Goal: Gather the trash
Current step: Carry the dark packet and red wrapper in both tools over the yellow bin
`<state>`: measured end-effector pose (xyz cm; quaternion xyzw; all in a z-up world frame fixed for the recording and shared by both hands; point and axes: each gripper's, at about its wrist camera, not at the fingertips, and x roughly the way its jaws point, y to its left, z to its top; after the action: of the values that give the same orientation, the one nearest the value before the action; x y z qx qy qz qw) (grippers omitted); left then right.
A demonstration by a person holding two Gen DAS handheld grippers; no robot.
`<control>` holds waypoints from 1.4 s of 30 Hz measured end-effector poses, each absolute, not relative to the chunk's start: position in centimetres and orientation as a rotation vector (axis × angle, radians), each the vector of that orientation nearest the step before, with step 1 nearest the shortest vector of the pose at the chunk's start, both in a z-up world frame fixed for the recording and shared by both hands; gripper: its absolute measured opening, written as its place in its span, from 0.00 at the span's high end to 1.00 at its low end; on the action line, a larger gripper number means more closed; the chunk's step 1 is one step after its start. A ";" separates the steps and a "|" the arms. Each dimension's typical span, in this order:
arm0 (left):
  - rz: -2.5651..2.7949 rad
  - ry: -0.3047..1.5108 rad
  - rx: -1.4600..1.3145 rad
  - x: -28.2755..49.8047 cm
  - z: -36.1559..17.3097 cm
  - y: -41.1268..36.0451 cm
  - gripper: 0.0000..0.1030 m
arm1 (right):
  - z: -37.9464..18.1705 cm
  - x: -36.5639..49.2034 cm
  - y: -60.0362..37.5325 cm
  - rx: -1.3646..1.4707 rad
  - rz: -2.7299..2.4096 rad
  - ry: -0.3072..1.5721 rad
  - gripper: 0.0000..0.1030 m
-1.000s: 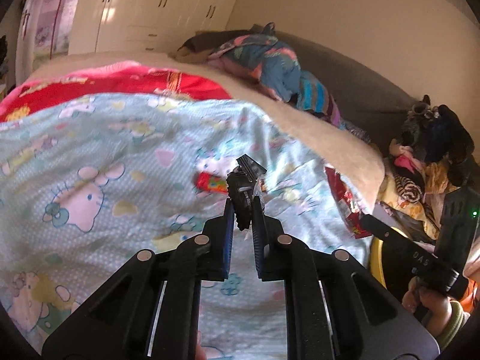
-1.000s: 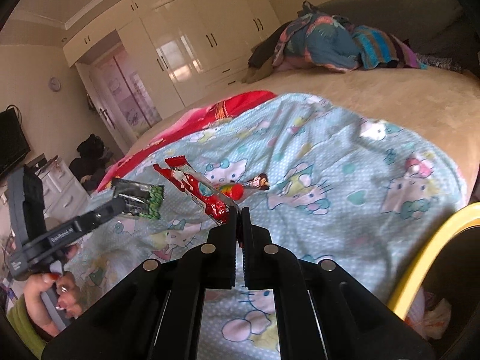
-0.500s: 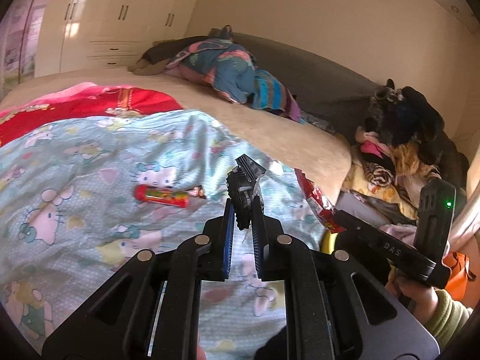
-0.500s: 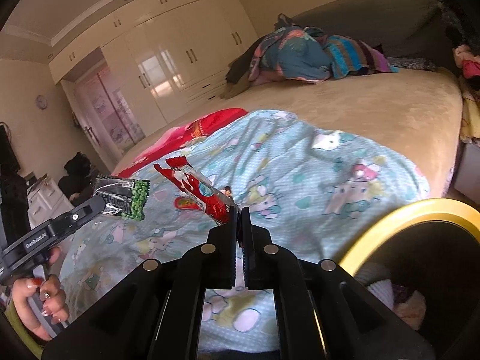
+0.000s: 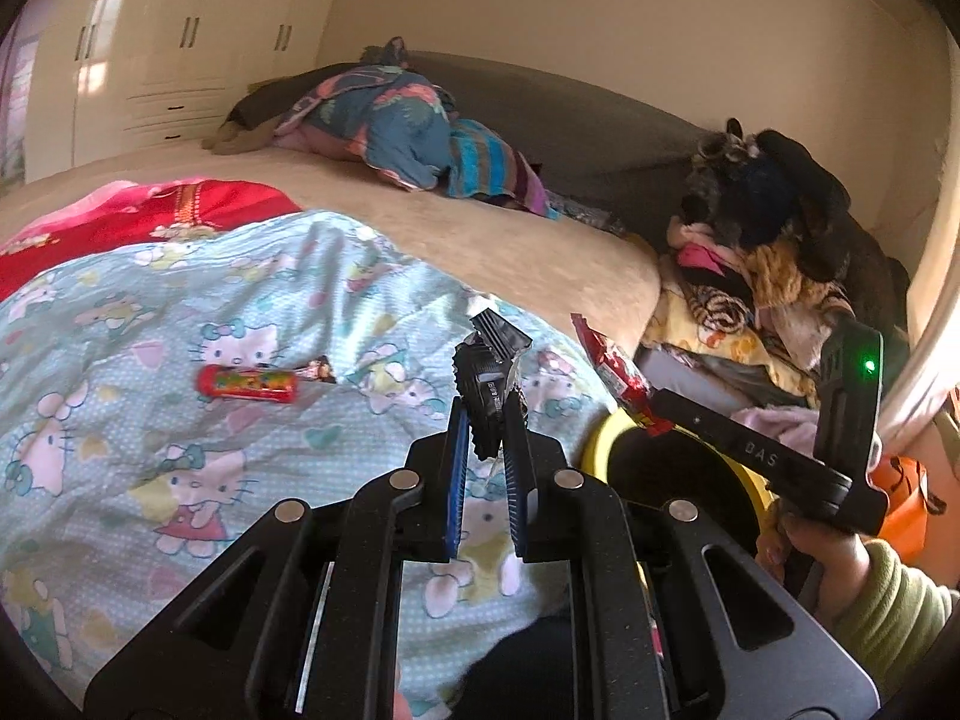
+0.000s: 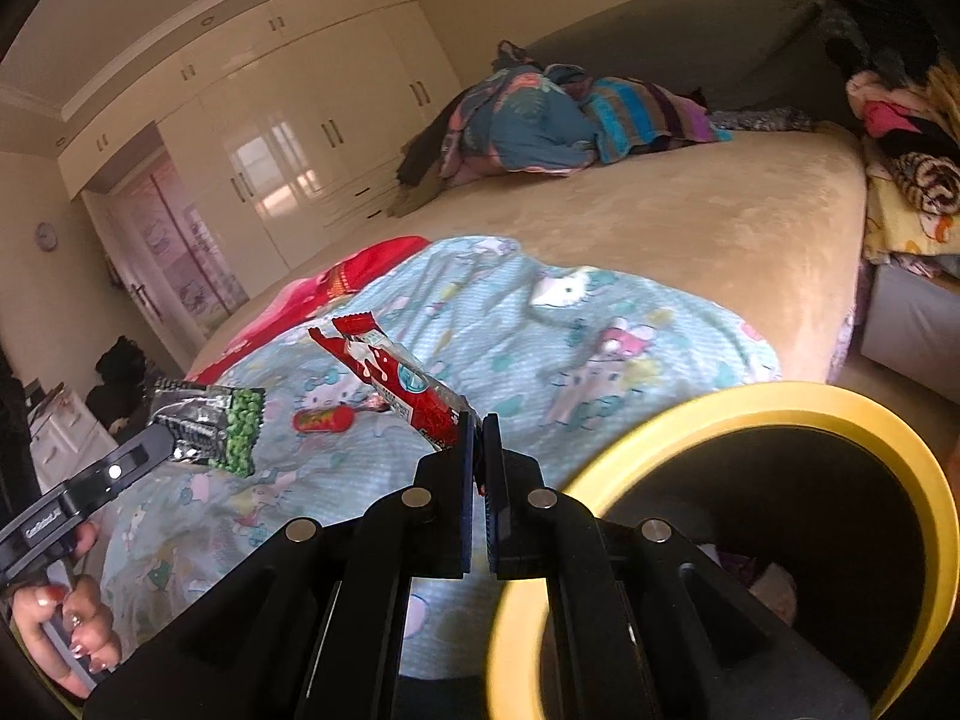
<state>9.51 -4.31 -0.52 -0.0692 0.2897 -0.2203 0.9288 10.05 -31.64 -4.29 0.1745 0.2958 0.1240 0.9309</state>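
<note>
A: What is the left gripper [image 5: 485, 420] holding?

B: Its jaws are clenching a crumpled snack packet [image 5: 489, 375]. In the left view it is showing a dark, silvery side with a serrated edge; in the right view the same packet is showing a panel printed with green peas beside shiny foil. It is sticking up past the fingertips, above the quilt [image 5: 150, 360].

A: And the right gripper [image 6: 478, 441]?

B: It is pinching a wrapper [image 6: 399, 378] by one end, jaws closed tight on it. The wrapper is long and red, with white splash marks, a pale label and a crimped end. It is slanting up and to the left from the fingertips.

A: Is anything lying loose on the bed [image 6: 720, 228]?

B: A tube [image 5: 247, 383] is lying flat on the quilt, well ahead of both grippers. It is short and red with a bright multicoloured print along its side. Just beside its right end a small dark candy [image 5: 318, 369] is resting.

A: Where is the bin [image 6: 828, 414]?

B: It is standing at the bed's edge, just right of the right gripper. Its rim is yellow and its inside is dark, with some pale scraps lying at the bottom.

A: Who is carrying the grippers?

B: A person; a hand [image 6: 66, 648] is gripping the left handle, and a green sleeve [image 5: 888, 606] is showing behind the right one.
</note>
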 end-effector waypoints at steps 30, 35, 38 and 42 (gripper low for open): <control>-0.700 0.702 0.012 6.1 -4.9 -17.2 0.93 | -9.5 8.3 -41.7 0.482 -0.033 0.721 0.97; -0.723 0.730 0.047 6.0 -6.2 -18.7 0.93 | -10.7 8.1 -43.0 0.501 -0.063 0.756 0.97; -0.732 0.750 0.034 6.3 -6.6 -19.0 0.93 | -11.5 8.0 -43.9 0.511 -0.089 0.778 0.97; -0.737 0.777 0.040 6.6 -7.3 -19.9 0.93 | -12.6 7.8 -44.8 0.530 -0.125 0.816 0.97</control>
<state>6.61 -19.90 -7.27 0.0189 0.3704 -0.3512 0.8597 7.81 -44.80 -12.65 0.2543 0.3917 -0.0599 0.8822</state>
